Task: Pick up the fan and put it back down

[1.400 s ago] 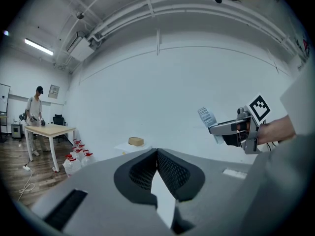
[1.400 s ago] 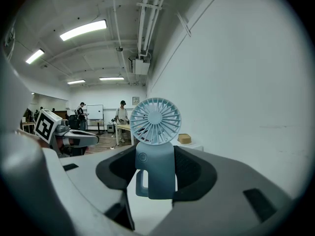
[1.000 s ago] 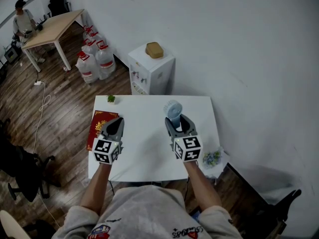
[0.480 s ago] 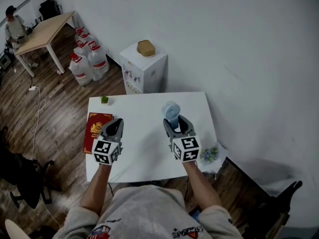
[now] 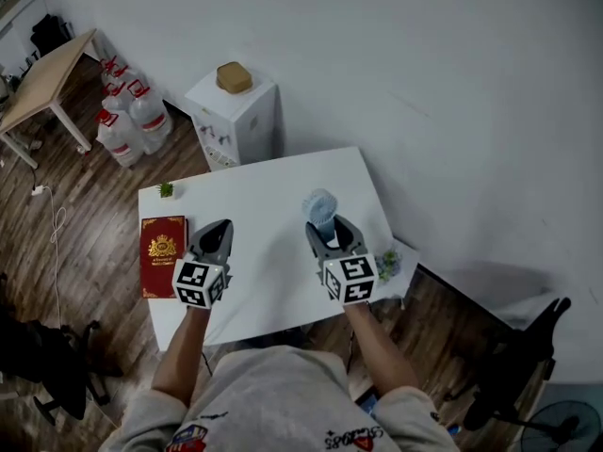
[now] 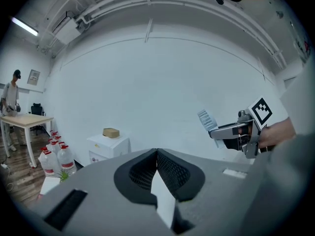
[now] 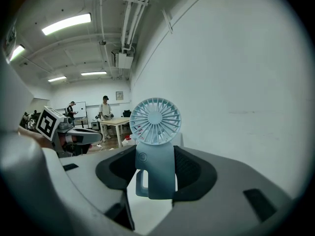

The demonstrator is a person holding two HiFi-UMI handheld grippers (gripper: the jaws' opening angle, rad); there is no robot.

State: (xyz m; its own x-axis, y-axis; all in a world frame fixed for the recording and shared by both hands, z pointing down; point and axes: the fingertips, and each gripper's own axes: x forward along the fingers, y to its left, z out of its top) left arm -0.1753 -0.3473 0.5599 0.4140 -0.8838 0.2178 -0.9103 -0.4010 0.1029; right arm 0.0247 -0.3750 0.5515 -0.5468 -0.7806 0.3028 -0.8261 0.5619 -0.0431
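Half the job looks done from where I'm sitting. Starting at the left: the red book (image 5: pixel 162 252) lies on the white table (image 5: pixel 273 276) at about 9 o'clock from your left gripper (image 5: pixel 220 226). That gripper is clenched on nothing, jaws pressed tip to tip over the tabletop. Over at 3 o'clock from it, your right gripper (image 5: pixel 330 229) is grasping the fan (image 5: pixel 322 205) by its handle, with the round head poking out at 12 o'clock toward the wall. In the right gripper view the fan's foot hangs clear of the table, so I'd call the pickup finished. What's left is the put-down: lower it onto a bare patch, let it stand, then let go.
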